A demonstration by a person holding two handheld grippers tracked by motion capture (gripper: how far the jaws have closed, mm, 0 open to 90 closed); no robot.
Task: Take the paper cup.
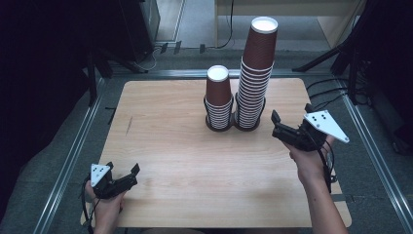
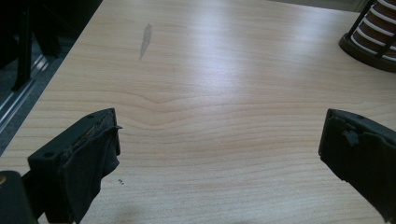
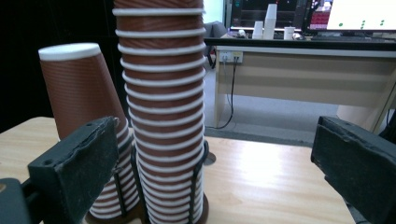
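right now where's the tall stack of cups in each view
High view: tall cup stack stands right of centre, at the table's far side.
Left gripper view: a stack's base sits top right, which stack unclear.
Right gripper view: centre left.
Shared landmark: the short cup stack beside it.

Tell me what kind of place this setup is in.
Probably an office or lab room set up for recording. Past the wooden table with its two stacks of brown paper cups stands a desk carrying lit monitors, with a wall socket and cables beneath.
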